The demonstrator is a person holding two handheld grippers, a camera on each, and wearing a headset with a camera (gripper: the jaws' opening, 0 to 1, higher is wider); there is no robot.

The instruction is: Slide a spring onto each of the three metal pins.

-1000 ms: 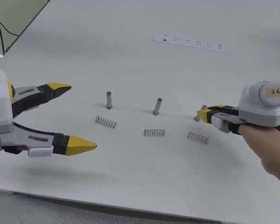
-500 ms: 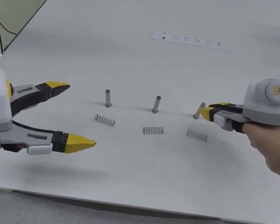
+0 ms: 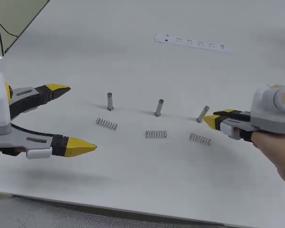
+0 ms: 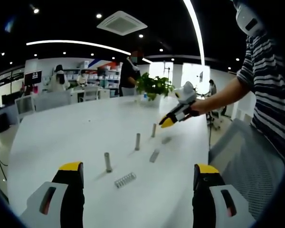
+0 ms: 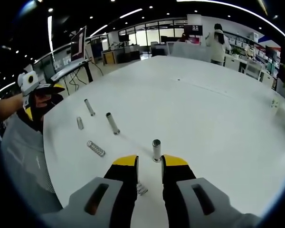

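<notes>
A white tabletop [image 3: 133, 190] carries three short metal pins standing in a row from 9 to 3 o'clock. One spring lies flat in front of each pin, on the side nearer me, and no spring is on a pin yet.

My right gripper [image 3: 208, 118] reaches in from 3 o'clock. Its fingers are drawn nearly together with a narrow gap between them, and they grip nothing. In the head view the tips sit just beside the right pin [image 3: 202, 114], which is at their 10 o'clock. In the right gripper view that pin stands at 12 o'clock, straight ahead and just past the tips.

The right spring [image 3: 200, 139] lies at about 7 o'clock from those tips in the head view, near them but apart. Its long axis runs roughly from 9 to 3 o'clock, close to the line my fingers point along.

My left gripper [image 3: 76, 117] hangs at 9 o'clock with its fingers spread wide and empty. It is well apart from the left spring [image 3: 107, 124] and the left pin [image 3: 109, 101]. The middle pin [image 3: 159, 108] and middle spring [image 3: 156, 134] lie between the two grippers.

My right hand is much the nearer to a spring. I judge the next move is a short drop toward 7 o'clock to take the right spring.
</notes>
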